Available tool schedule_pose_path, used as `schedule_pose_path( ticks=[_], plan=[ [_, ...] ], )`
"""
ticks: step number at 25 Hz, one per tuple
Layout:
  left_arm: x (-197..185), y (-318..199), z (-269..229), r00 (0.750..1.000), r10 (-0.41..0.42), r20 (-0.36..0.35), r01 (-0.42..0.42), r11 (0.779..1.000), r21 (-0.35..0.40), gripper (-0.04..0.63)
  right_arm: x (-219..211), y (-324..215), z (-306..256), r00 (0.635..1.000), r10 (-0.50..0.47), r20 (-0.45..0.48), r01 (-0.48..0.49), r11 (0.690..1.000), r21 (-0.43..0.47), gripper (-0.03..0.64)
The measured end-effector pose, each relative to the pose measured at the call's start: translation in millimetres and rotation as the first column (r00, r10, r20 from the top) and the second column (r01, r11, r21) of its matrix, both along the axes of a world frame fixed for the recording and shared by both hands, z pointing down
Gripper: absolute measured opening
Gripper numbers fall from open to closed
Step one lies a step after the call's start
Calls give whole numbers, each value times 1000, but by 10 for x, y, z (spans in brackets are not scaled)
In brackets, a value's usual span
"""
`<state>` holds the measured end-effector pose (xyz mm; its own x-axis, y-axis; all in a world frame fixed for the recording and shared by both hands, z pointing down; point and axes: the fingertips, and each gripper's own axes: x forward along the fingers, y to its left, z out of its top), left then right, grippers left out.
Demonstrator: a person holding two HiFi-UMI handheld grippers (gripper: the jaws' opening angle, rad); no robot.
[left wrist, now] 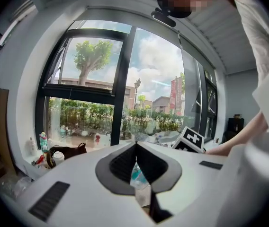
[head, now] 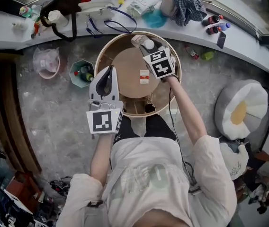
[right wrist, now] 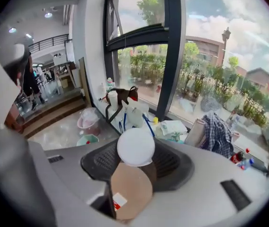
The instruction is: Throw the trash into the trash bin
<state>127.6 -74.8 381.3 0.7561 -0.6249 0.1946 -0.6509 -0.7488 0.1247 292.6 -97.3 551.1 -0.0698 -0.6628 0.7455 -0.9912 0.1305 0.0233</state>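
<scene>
My right gripper point(head: 142, 42) is shut on a brown paper cup with a white lid point(head: 148, 44) and holds it above the far side of the round wooden table point(head: 107, 51). In the right gripper view the cup point(right wrist: 135, 148) sits upright between the jaws. My left gripper point(head: 108, 70) hovers over the table's near left rim; its jaws meet at the tips point(left wrist: 135, 146) with nothing between them. A green trash bin point(head: 81, 73) with several bits of rubbish in it stands on the floor left of the table, and it also shows in the right gripper view point(right wrist: 88, 140).
A pink basin lined with a plastic bag point(head: 47, 63) stands left of the green bin. The window ledge behind holds a black bag point(head: 63, 8), a checked cloth point(head: 186, 4) and small bottles. An egg-shaped cushion point(head: 241, 110) lies on the right. A small card point(head: 144, 76) lies on the table.
</scene>
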Motion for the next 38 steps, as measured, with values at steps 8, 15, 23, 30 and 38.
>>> schedule_pose_path(
  ticks=[8,15,23,30,38],
  plan=[
    [42,75,-563,998,42,-37,-37,992,118,11,-245,325,-1413,991,78,105,-104,958,269,198],
    [-45,285,-848,998,51,-42,-44,986,162,11,-489,924,-2402,990,76,119,-124,868,481,198],
    [-215,430,-982,999,27,-39,-19,984,177,11,-696,1321,-2921,985,52,165,-140,804,578,198],
    [-652,287,-1045,993,-113,-42,120,972,200,11,-964,1149,-2931,983,-62,171,-51,807,589,198],
    [-1819,1,-925,910,-406,-78,414,895,165,11,-1878,408,-2455,932,-296,210,160,854,496,198]
  ],
)
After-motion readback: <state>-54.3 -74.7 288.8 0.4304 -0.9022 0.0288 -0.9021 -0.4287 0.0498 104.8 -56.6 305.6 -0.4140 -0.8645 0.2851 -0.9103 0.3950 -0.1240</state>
